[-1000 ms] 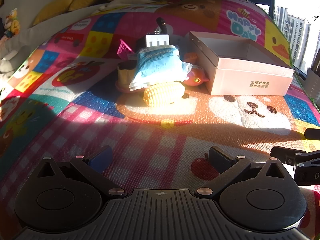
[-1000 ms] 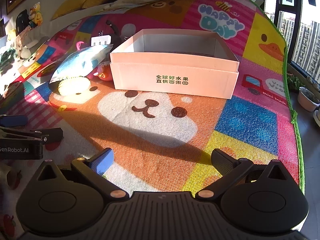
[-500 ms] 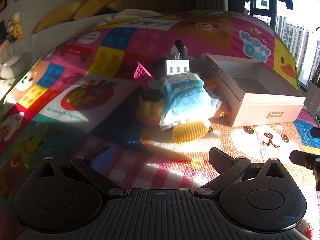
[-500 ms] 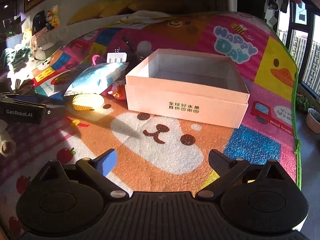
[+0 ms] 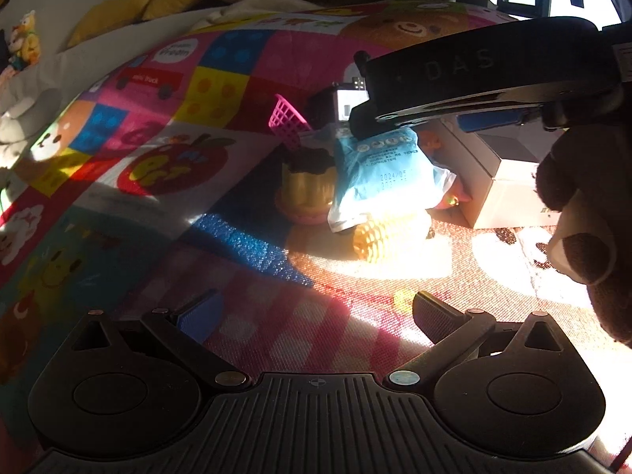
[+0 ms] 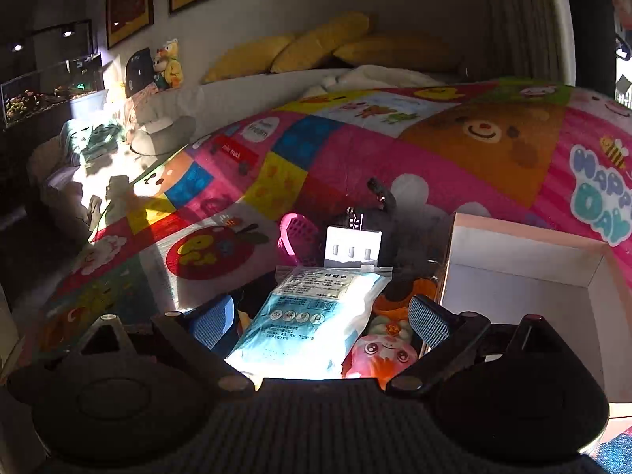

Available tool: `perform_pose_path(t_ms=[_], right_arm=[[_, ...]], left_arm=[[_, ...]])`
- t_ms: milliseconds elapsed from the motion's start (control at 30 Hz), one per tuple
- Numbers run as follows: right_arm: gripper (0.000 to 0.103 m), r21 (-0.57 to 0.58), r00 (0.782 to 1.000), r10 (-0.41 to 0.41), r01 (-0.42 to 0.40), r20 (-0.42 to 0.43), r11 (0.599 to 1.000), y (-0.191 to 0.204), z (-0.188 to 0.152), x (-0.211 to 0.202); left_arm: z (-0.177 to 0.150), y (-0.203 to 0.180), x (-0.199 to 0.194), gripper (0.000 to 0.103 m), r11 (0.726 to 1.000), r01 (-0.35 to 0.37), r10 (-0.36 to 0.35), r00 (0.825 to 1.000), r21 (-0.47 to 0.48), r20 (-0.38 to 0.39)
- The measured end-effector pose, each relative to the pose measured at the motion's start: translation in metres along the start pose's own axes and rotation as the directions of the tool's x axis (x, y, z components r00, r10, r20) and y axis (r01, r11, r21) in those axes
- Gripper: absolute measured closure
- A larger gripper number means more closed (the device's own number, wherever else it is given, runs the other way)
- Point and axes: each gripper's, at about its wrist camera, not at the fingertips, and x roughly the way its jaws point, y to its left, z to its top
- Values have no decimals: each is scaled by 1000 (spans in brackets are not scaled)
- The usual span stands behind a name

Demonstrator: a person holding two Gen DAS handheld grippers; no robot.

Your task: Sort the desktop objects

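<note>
A pile of objects lies on the play mat: a light blue packet (image 5: 379,181) (image 6: 312,316), a toy corn cob (image 5: 389,233), a yellow cup cake toy (image 5: 306,191), a pink basket (image 5: 286,120) (image 6: 296,237), a white charger (image 6: 352,251) and an orange-pink toy (image 6: 381,355). A pink open box (image 6: 525,272) (image 5: 501,181) stands to the right of the pile. My right gripper (image 6: 320,320) is open, its fingers either side of the blue packet, above it. In the left wrist view its body (image 5: 486,75) hangs over the pile. My left gripper (image 5: 316,312) is open and empty, short of the pile.
The colourful play mat (image 5: 177,158) covers the surface. A brown plush sleeve or toy (image 5: 584,229) fills the right edge of the left wrist view. Yellow cushions (image 6: 316,51) and a small plush figure (image 6: 168,63) sit at the back.
My right gripper has swung left from the box front to over the pile, straddling the blue packet. It now crosses the left wrist view. My left gripper has barely moved.
</note>
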Motion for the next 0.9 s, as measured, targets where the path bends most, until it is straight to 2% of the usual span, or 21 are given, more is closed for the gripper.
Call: perform_pose_path(t_ms=[33,100,133,167,200,233,267,333,400,467,633,700,767,833,900], right_arm=[[7,10,1000,0,0,-32,1000,1,1,13],[21,-6,997,7,-7,-75,1000,3,-2,30],[44,-23,994,28,-30,-103,999,4,-4,34],[48,-30,993,38,-42,-116,999,4,-5,34],[57,-31,993,41,-45,-107,999,3,-7,28],[76,-38,993,52,-57,-101,998,2,-8,20],[88,-41,993,65,-69,-95,997,0,-8,10],[98,-48,996,73,-75,-56,996,-6,-12,-18],[98,-75,997,73,-74,-13,994,-16,-19,-47],[98,-77,998,57,-58,-7,995,-24,-27,-65],[95,-37,1000,-11,11,-2,999,-41,-45,-81],[84,7,1000,-29,28,13,1000,-52,-57,-86],[60,68,998,-60,59,11,996,-65,-70,-89],[55,113,995,-96,95,-1,989,-77,-82,-92],[53,145,991,-133,133,-13,980,-89,-93,-95]], left_arm=[[-1,0,-2,0,1000,12,-12,1000,7,12],[-3,-1,-8,0,999,22,-23,999,22,39],[-3,-1,-10,0,999,25,-26,999,27,47],[-3,-1,-11,0,999,28,-29,998,29,53],[-3,0,-12,0,999,31,-32,998,28,56],[-2,0,-12,0,999,36,-37,998,26,57],[-1,-1,-12,0,999,40,-42,997,25,58],[1,-5,-11,0,998,54,-56,996,37,62],[4,-13,-7,0,996,69,-72,995,58,63],[8,-21,2,0,995,73,-76,996,69,49],[20,-33,15,0,995,57,-62,997,78,52],[24,-36,18,0,995,57,-61,997,81,48],[26,-38,19,2,994,74,-77,996,84,40],[25,-42,17,15,991,94,-98,994,93,40],[21,-43,14,18,988,122,-127,991,93,47]])
